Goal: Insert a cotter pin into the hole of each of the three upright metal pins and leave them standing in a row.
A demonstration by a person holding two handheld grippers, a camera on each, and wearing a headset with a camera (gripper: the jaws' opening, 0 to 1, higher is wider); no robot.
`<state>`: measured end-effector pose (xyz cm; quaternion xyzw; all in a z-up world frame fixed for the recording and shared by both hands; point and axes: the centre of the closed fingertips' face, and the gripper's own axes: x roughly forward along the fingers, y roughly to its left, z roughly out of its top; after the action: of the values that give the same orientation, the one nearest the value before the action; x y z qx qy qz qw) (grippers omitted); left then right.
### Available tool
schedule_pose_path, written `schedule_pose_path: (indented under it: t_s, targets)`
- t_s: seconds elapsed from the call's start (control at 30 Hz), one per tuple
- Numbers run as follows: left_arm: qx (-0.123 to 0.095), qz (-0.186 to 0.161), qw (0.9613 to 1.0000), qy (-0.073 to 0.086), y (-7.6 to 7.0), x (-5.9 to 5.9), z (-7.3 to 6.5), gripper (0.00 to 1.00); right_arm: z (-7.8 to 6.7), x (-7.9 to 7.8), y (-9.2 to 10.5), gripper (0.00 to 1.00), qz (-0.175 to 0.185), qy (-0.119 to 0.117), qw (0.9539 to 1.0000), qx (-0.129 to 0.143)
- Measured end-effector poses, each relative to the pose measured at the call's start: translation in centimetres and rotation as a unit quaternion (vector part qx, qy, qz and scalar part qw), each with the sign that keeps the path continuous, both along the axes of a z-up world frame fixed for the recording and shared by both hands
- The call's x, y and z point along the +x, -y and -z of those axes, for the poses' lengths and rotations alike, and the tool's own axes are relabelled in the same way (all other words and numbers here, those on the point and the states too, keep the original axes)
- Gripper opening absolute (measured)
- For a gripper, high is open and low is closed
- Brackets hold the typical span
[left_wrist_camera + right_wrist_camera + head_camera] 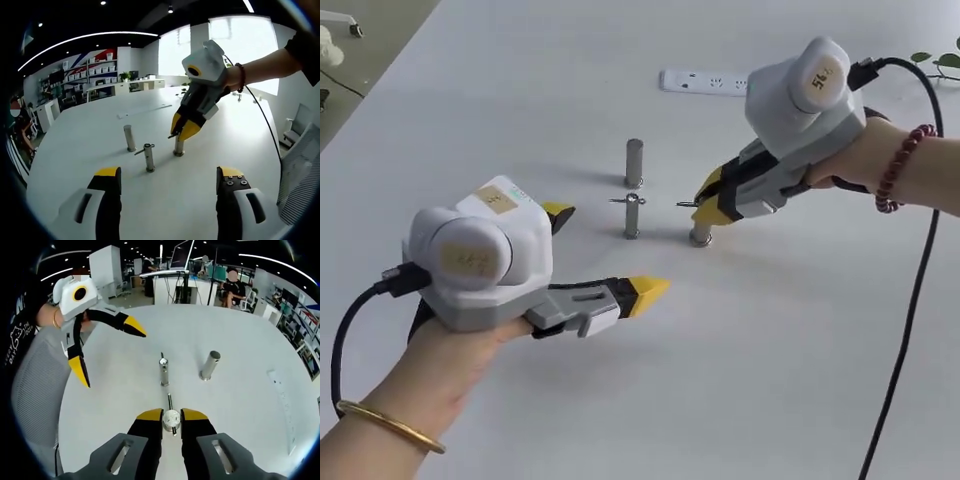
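1. The right gripper (708, 204) was clamped on a thin metal cotter pin (687, 204), directly over a short upright steel pin (701, 237).
2. The left gripper (607, 252) hung nearby over the white table (790, 330), its jaws spread wide.
3. A second steel pin (632, 218) carried an inserted cotter pin (622, 201); a third plain steel pin (634, 163) stood behind it.

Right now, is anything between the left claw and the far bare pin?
Yes. The middle pin, already carrying a cotter pin, stands roughly on the line from the left claw to the far pin. A side approach looks clear.
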<state>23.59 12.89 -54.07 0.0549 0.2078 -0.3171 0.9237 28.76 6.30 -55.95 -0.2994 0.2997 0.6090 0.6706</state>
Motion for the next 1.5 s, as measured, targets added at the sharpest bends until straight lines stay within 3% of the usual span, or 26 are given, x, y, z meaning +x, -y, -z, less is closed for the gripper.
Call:
schedule_pose_path:
  t_s: [0.73,0.83,0.93,1.1,1.3,1.43,1.5]
  targets:
    - [-0.006,-0.002,1.0000,-0.007,-0.3,0.0,0.3,0.83,0.0,0.1,-0.5,0.09,-0.018,-0.017,0.9993,0.027]
    - [-0.005,-0.003,1.0000,-0.007,-0.3,0.0,0.4,0.83,-0.4,0.2,-0.7,0.19,-0.017,-0.018,0.9989,0.039]
    - [-0.006,-0.004,1.0000,-0.006,-0.4,0.0,0.3,0.83,-0.9,0.2,-0.9,0.22,-0.019,-0.014,0.9988,0.044]
    - [-0.007,-0.004,1.0000,-0.003,-0.3,0.1,0.1,0.84,-1.9,0.3,-1.7,0.27,0.011,-0.020,0.9974,0.069]
    - [-0.010,-0.009,0.9999,0.001,-0.5,0.3,-0.2,0.85,-2.9,2.1,-3.0,0.28,0.066,-0.005,0.9922,0.105]
    - [-0.011,-0.012,0.9998,0.004,-0.6,0.4,-0.4,0.86,-3.3,3.9,-3.9,0.27,0.110,-0.006,0.9838,0.141]
    - [-0.014,-0.013,0.9998,0.005,-0.6,0.4,-0.4,0.86,-3.2,4.5,-4.2,0.27,0.116,0.001,0.9828,0.144]
